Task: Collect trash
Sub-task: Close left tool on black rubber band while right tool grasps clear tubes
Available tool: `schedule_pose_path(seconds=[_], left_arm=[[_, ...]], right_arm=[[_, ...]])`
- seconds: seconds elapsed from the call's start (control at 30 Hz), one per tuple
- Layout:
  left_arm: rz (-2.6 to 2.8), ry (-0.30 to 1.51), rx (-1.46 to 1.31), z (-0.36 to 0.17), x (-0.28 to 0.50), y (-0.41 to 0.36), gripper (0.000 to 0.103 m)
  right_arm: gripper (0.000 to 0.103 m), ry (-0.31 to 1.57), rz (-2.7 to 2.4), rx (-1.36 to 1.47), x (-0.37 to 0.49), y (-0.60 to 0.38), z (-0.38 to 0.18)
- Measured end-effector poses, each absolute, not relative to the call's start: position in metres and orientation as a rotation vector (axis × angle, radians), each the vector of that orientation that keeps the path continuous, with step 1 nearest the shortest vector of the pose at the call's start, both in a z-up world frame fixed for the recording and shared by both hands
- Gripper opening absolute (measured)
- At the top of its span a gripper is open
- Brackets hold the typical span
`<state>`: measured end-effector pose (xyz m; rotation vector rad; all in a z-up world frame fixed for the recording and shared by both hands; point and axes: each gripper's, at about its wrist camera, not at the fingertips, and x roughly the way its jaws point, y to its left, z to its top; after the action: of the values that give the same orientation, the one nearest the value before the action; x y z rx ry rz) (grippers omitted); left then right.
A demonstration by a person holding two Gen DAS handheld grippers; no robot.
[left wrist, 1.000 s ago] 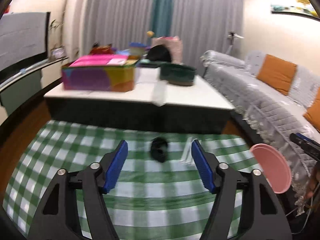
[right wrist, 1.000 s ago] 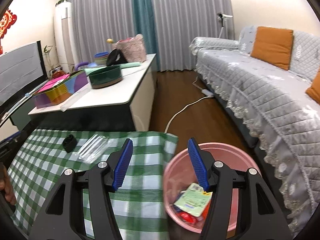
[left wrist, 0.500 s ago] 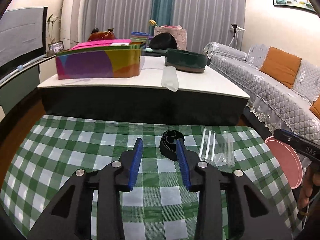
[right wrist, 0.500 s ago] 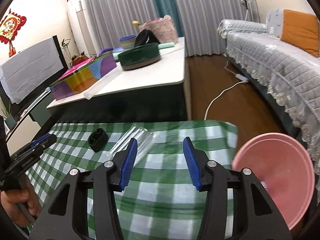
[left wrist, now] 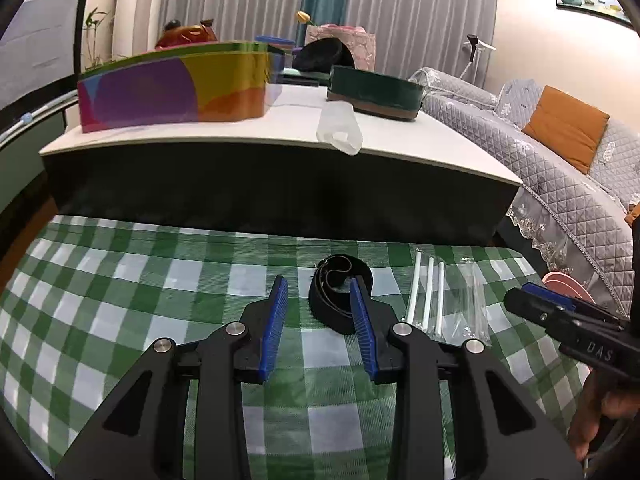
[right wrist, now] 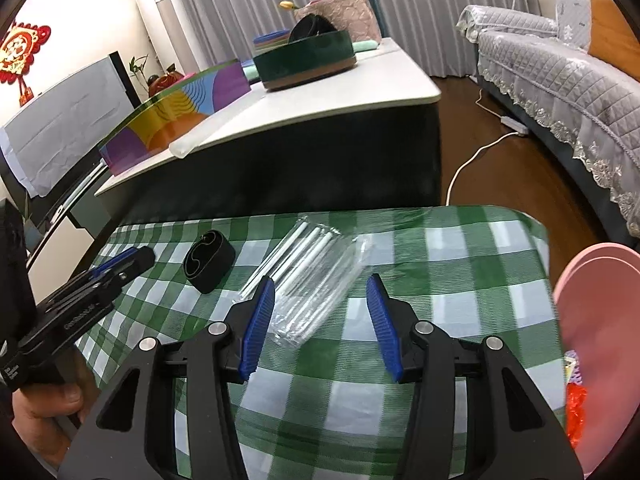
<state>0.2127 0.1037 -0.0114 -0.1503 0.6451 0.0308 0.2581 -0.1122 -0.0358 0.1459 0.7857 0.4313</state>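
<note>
While the left gripper [left wrist: 320,312] fingers have narrowed, empty, near the black band [left wrist: 334,300], the right gripper [right wrist: 318,316] gapes half-wide over the clear wrapper [right wrist: 316,280] at 12 o'clock.

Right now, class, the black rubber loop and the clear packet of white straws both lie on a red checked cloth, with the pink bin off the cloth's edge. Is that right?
Not quite: the cloth is green checked, not red, as the right wrist view shows. The black rubber loop and clear packet of white straws do lie on it, with the pink bin off its edge.

We see each gripper [left wrist: 320,308] [right wrist: 320,304] built from black plastic links, silver pivot screws and ribbed blue finger pads [left wrist: 276,328]; white lettering marks one body.
</note>
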Motion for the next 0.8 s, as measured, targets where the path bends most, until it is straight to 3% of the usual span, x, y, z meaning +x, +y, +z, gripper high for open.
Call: schedule_pose_path(seconds=[0.53,0.6,0.67,0.7,0.8], left_arm=[[0.034,0.789,-0.192,-0.038,0.242,0.108,0.032],[0.031,0.8,-0.196,-0.04,0.244,0.108,0.032],[0.027,0.807,-0.191,-0.041,0.244,0.107,0.032],[0.025,0.814,-0.193,-0.042,0.245,0.106,0.032],[0.013,0.843,-0.202,-0.047,0.247,0.104,0.024]], right_arm=[[0.052,0.89,0.432,0.126,0.276,-0.089,-0.061],[0.045,0.893,0.423,0.123,0.276,-0.091,-0.061],[0.026,0.895,0.413,0.121,0.276,-0.092,-0.06],[0.022,0.899,0.409,0.118,0.277,-0.093,-0.061],[0.008,0.901,0.404,0.115,0.277,-0.095,-0.061]])
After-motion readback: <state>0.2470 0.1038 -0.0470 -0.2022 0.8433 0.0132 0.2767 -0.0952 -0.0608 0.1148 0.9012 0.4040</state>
